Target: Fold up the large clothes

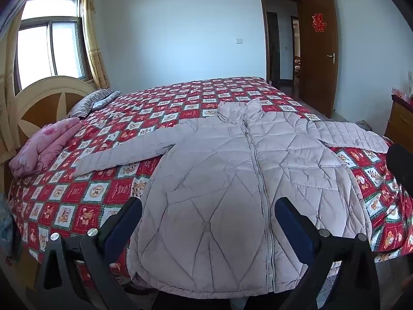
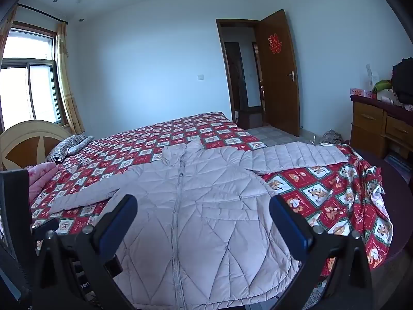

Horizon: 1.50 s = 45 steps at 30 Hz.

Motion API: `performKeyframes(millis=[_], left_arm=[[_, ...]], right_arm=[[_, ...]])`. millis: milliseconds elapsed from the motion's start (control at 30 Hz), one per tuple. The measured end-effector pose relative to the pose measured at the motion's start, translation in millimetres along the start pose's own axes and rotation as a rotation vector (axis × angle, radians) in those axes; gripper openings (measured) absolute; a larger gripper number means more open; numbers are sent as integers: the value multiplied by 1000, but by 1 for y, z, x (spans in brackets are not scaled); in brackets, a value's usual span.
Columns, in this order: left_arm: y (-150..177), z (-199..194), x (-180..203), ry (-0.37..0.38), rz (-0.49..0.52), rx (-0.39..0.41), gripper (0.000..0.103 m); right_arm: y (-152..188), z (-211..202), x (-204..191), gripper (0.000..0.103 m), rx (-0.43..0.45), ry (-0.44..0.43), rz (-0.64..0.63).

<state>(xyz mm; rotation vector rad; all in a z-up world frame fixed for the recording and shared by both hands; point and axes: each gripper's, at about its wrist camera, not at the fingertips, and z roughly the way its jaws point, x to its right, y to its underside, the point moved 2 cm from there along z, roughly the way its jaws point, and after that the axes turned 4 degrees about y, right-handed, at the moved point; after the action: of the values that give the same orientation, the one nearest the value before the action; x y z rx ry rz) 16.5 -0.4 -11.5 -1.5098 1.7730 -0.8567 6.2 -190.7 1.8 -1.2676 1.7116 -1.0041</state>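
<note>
Bedroom, daylit, pale walls; working surface is a bed (image 1: 85, 180) under a red patterned bedspread.

Nearest: left gripper (image 1: 209, 217) and right gripper (image 2: 204, 213), both with jaws wide apart and nothing between them, hovering above the near hem, neither touching cloth. Judged poised to start.

Next: jacket (image 1: 232, 180), pale quilted, zipped, front up, laid flat across the near edge of the bed; hem hangs slightly over the side. Both sleeves spread outward, collar toward the far side, so laid out ready for folding. No fold made yet.

Left side: folded pink blanket (image 1: 44, 144), striped pillow (image 1: 87, 102), wooden headboard (image 1: 46, 103).

Farthest: curtained window (image 1: 51, 49), open wooden door (image 2: 278, 75), dresser (image 2: 379, 126) at right.
</note>
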Motion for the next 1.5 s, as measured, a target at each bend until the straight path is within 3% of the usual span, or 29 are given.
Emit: performKeyframes(millis=[200,367,1500], left_arm=[[2,-3,-2,33,-18,1,102],[3,-7,0,5,-4,9,102],[5,-3,1,16,-10,-9,102]], right_arm=[[-1,-3,-1,103,6,-3,-2],[-2,-8,-2,103,14,-4,-2],[1,-4,1,103,2,5,3]])
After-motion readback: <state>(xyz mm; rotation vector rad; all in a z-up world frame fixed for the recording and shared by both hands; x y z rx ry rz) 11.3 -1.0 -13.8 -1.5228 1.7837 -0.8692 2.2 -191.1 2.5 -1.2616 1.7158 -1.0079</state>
